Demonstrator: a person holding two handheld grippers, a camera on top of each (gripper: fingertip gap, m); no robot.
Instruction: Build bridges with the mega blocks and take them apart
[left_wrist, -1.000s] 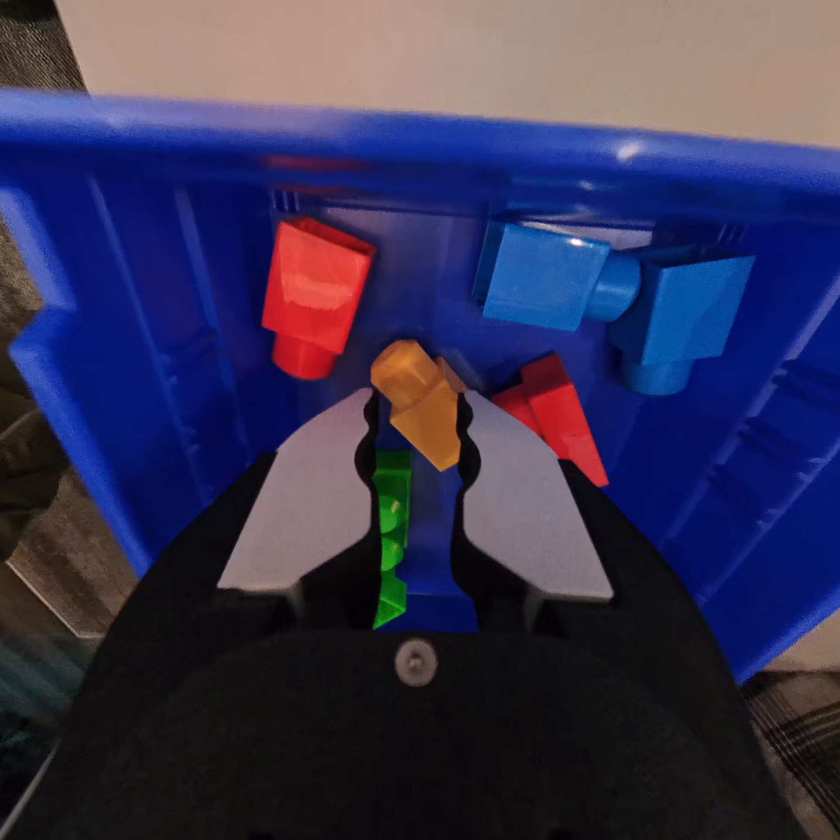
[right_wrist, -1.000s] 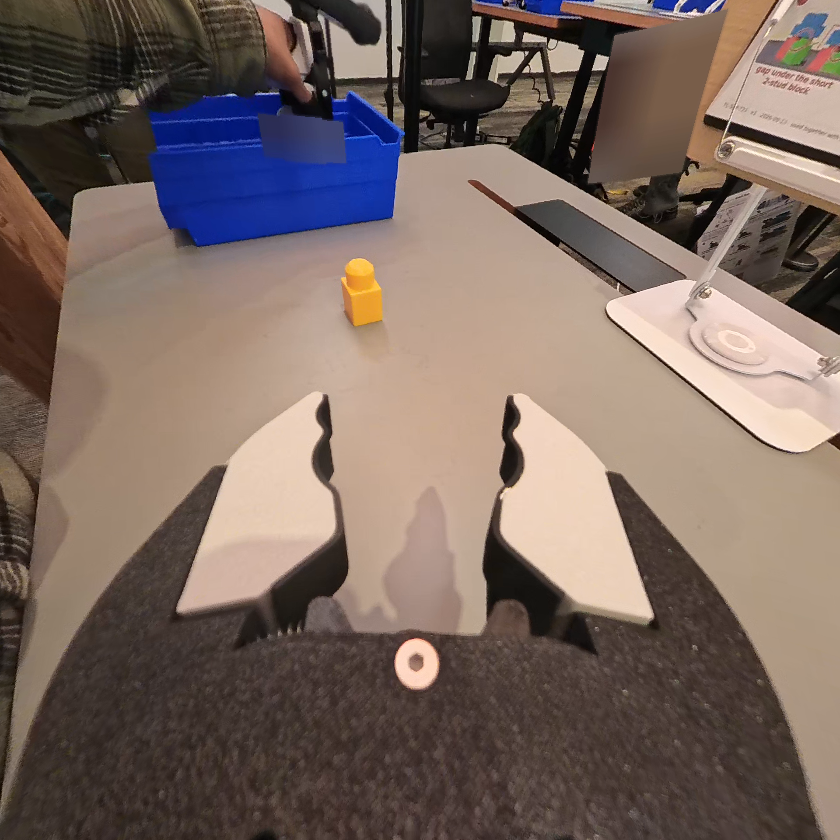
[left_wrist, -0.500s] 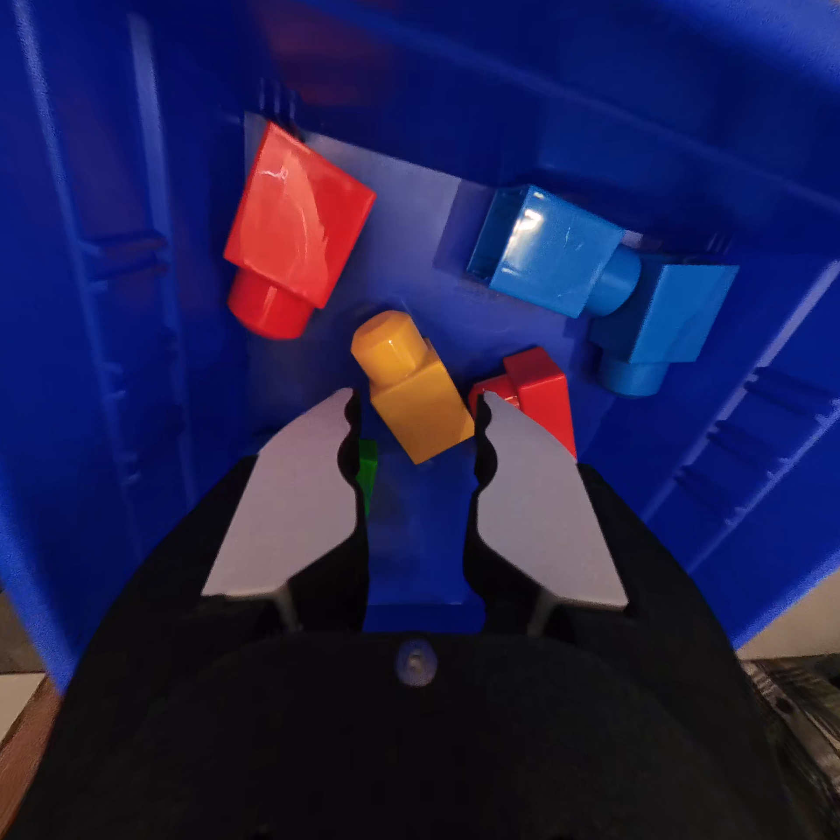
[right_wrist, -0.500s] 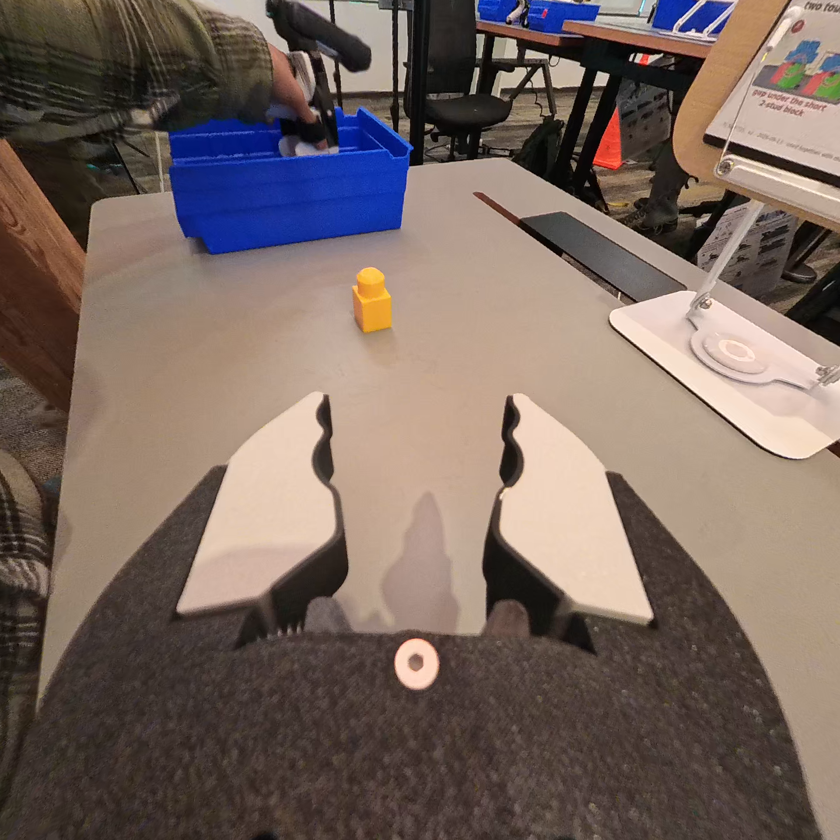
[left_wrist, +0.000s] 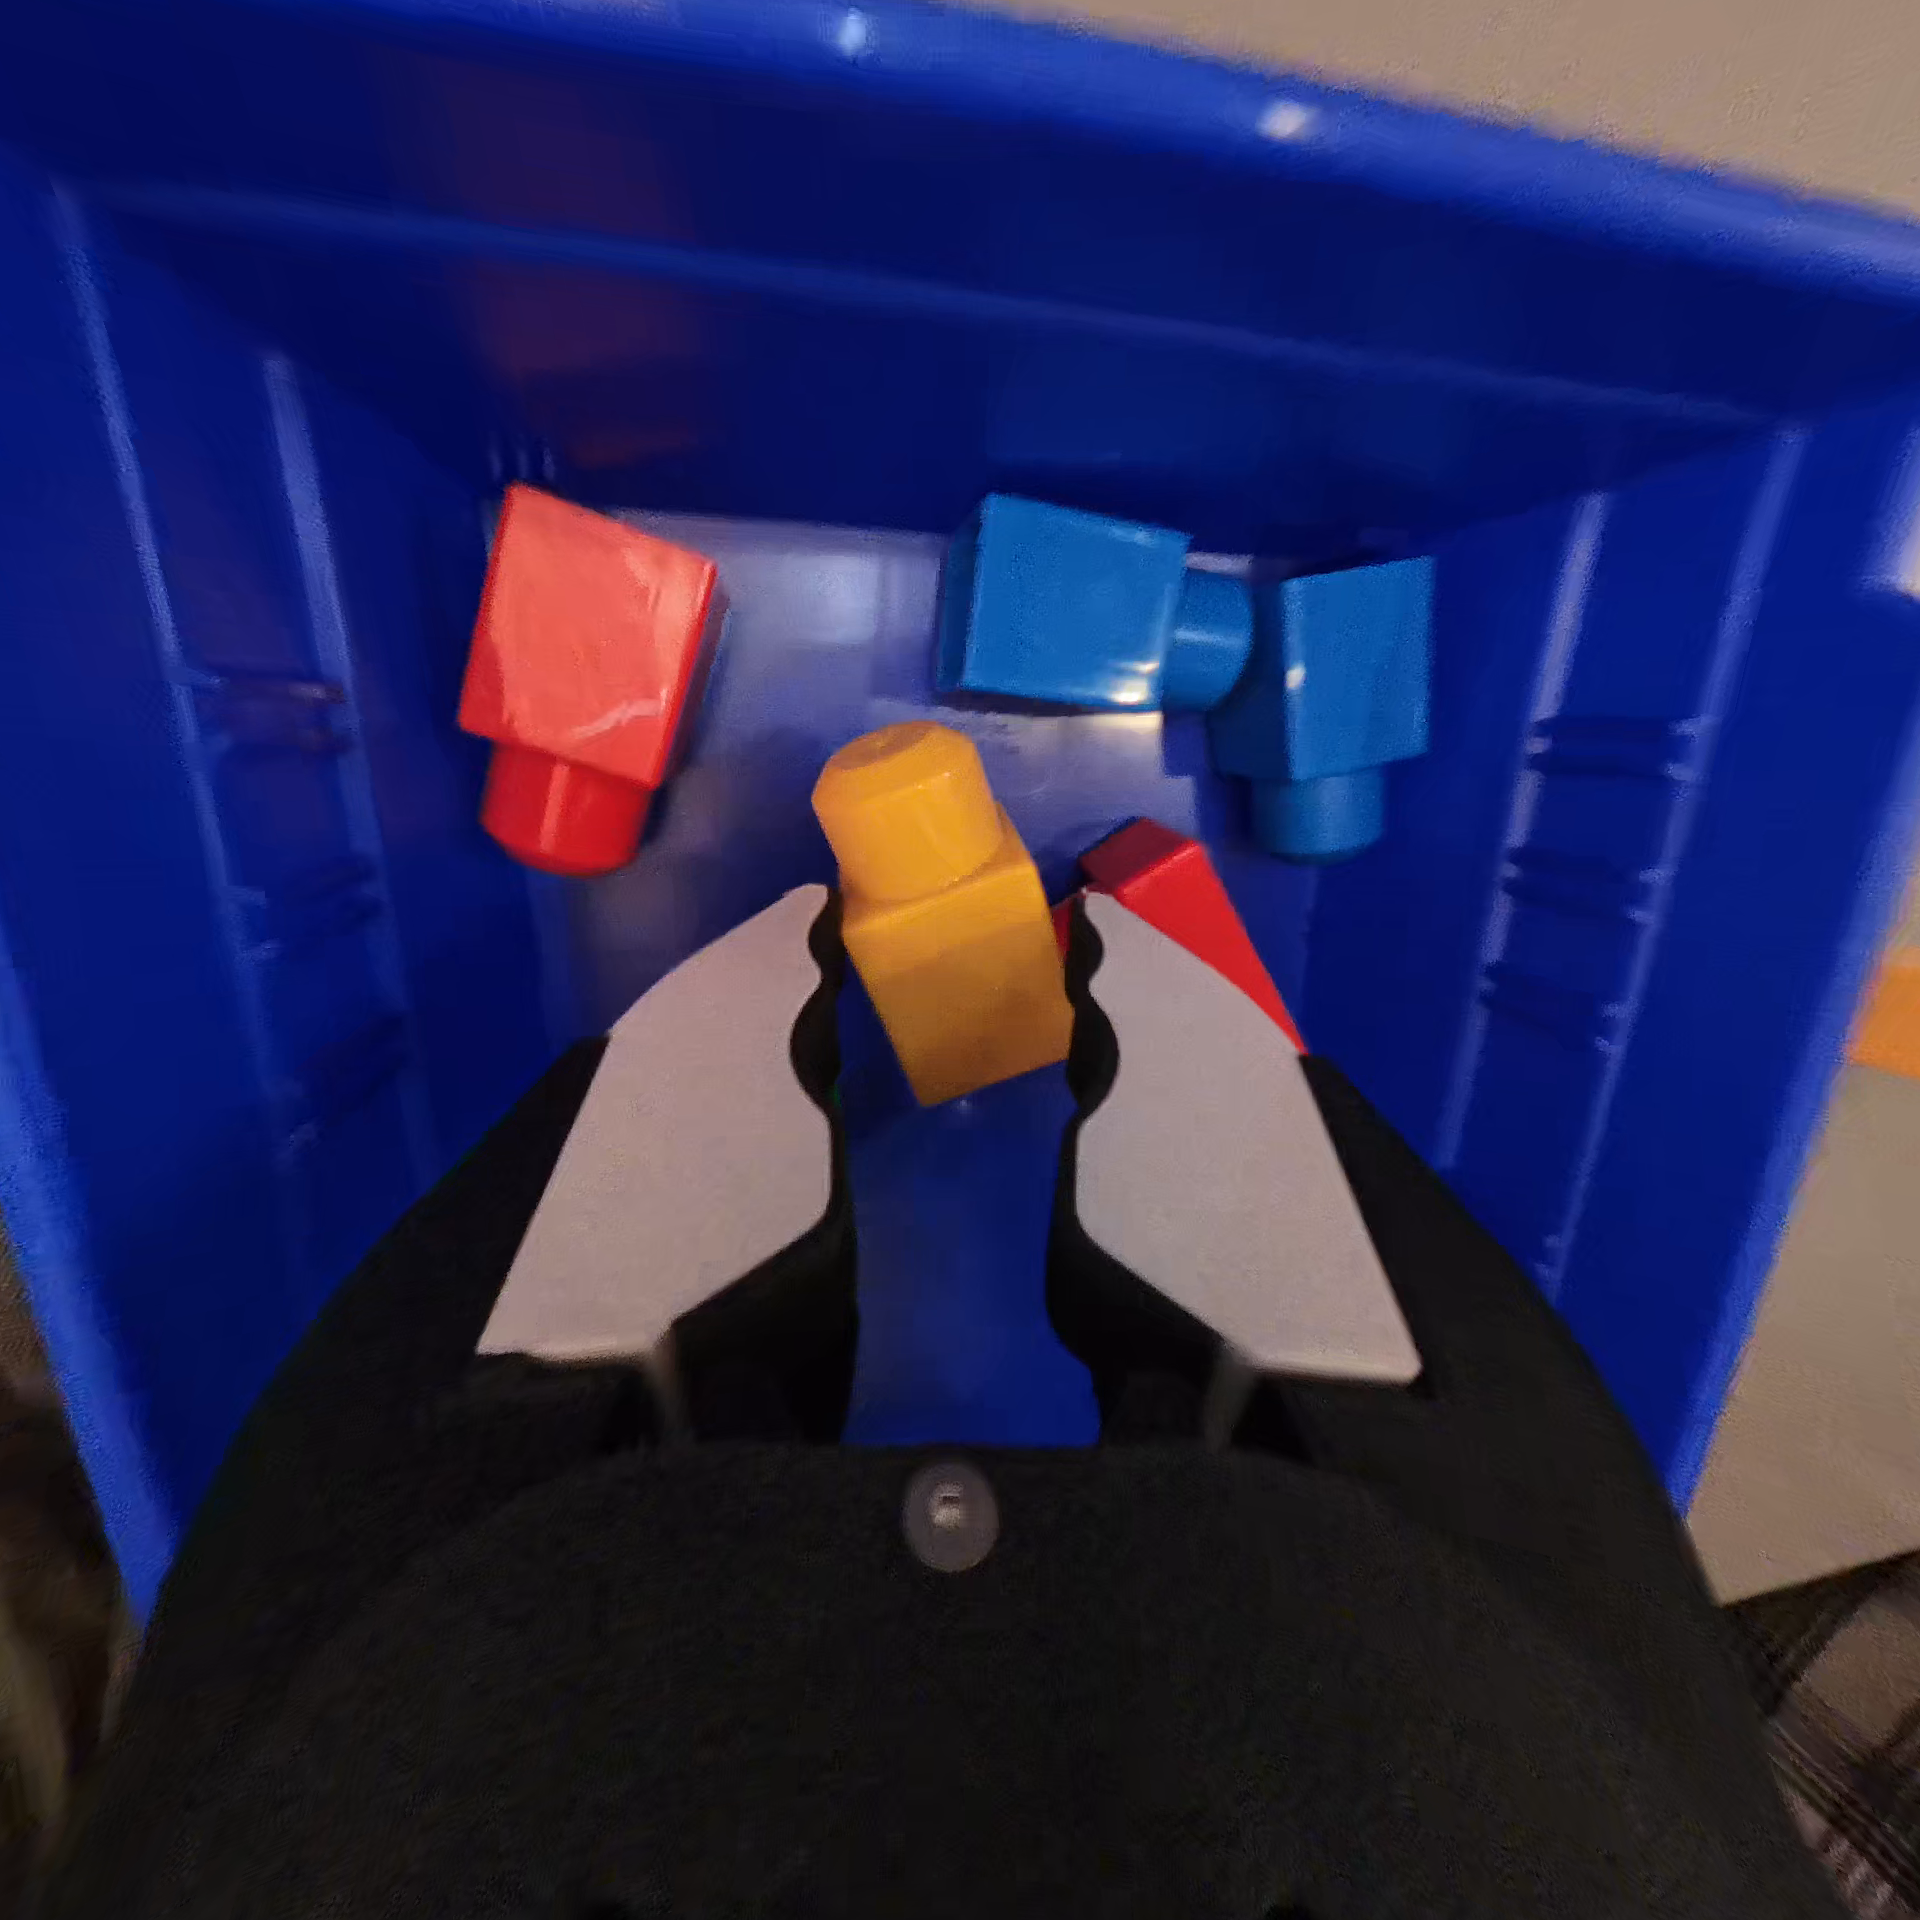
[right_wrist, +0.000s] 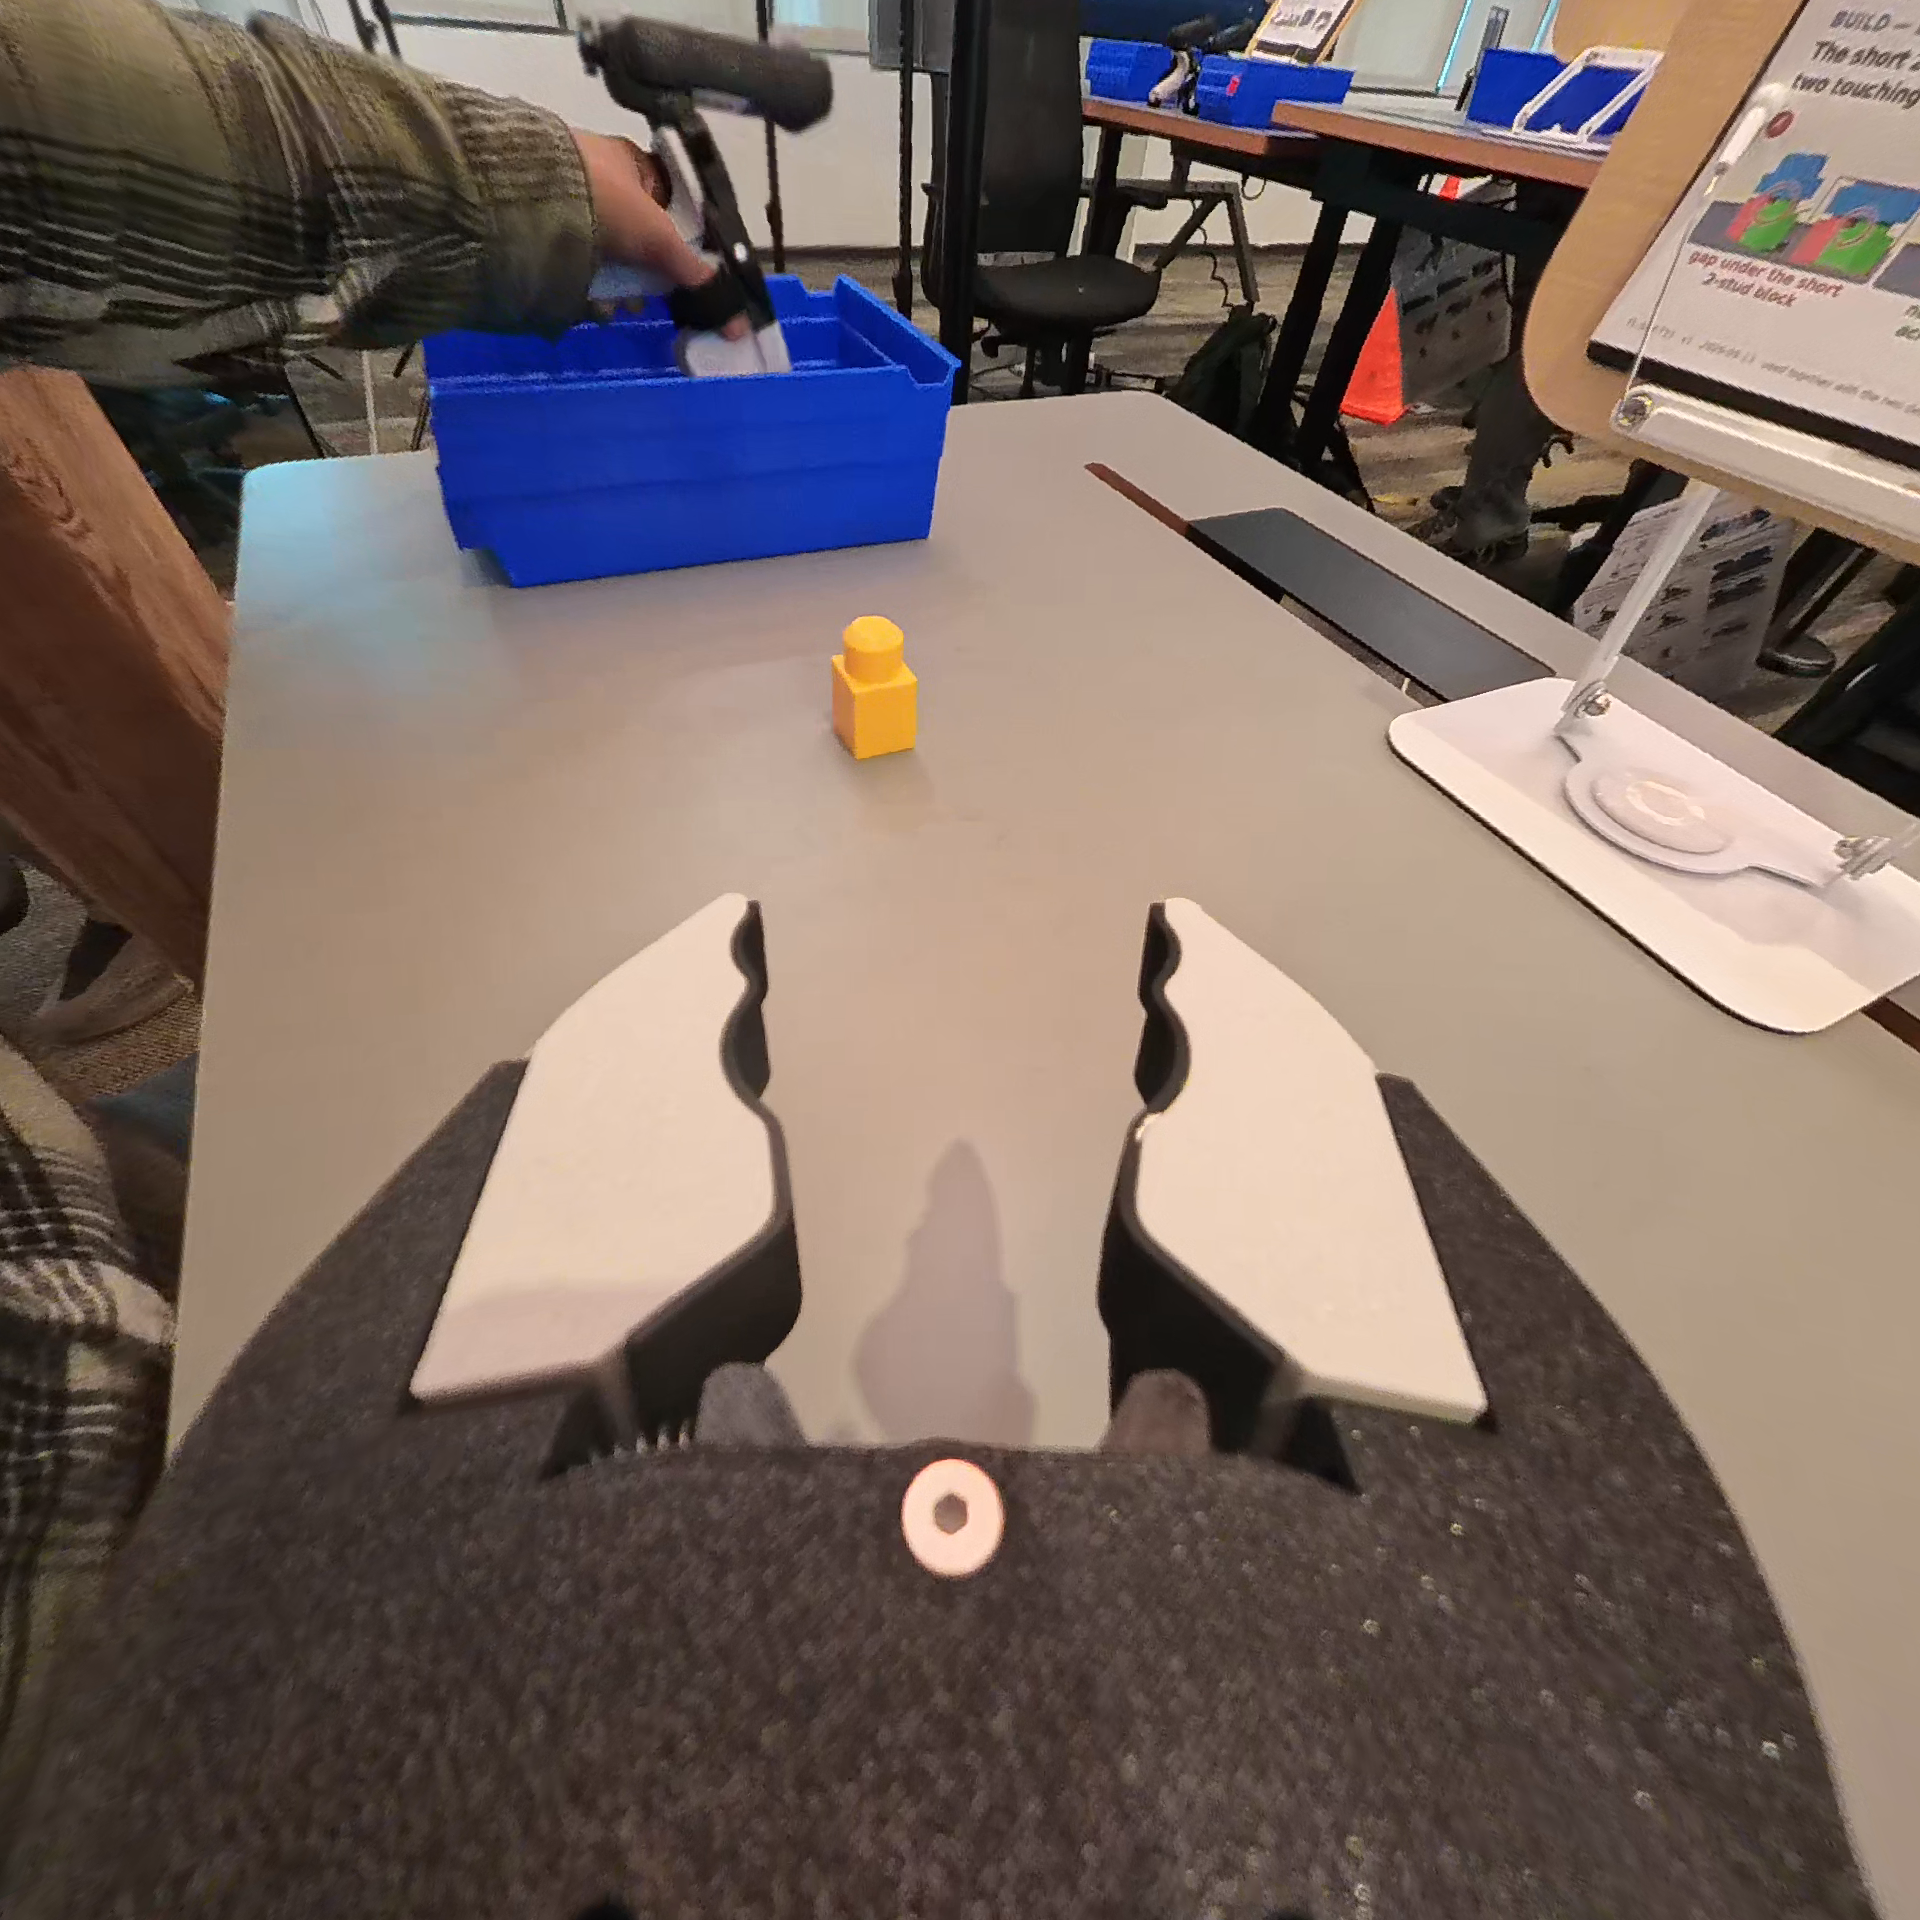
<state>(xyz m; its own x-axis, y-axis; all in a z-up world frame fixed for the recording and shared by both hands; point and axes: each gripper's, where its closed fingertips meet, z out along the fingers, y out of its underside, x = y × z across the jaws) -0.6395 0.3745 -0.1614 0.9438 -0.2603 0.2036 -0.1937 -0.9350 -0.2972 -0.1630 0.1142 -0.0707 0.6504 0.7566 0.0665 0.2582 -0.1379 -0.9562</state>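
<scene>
In the left wrist view my left gripper (left_wrist: 948, 925) is inside the blue bin (left_wrist: 312, 831) and shut on a yellow one-stud block (left_wrist: 945, 935), which it holds tilted with the stud pointing away. On the bin floor lie a red block (left_wrist: 582, 665), two blue blocks (left_wrist: 1060, 613) (left_wrist: 1351, 675), and another red block (left_wrist: 1184, 904) partly hidden behind the right finger. In the right wrist view my right gripper (right_wrist: 951, 935) is open and empty above the grey table (right_wrist: 520, 831). A second yellow block (right_wrist: 873, 691) stands upright ahead of it.
The blue bin (right_wrist: 691, 478) sits at the table's far left, with the left gripper (right_wrist: 727, 332) and a plaid-sleeved arm (right_wrist: 260, 187) reaching in. A white instruction stand (right_wrist: 1662, 842) stands at the right. A black strip (right_wrist: 1351, 603) lies along the right edge.
My left gripper's fingers have closed on the yellow block and lifted it a little off the bin floor. The green block is out of sight. My right gripper stays open, nearly still.
</scene>
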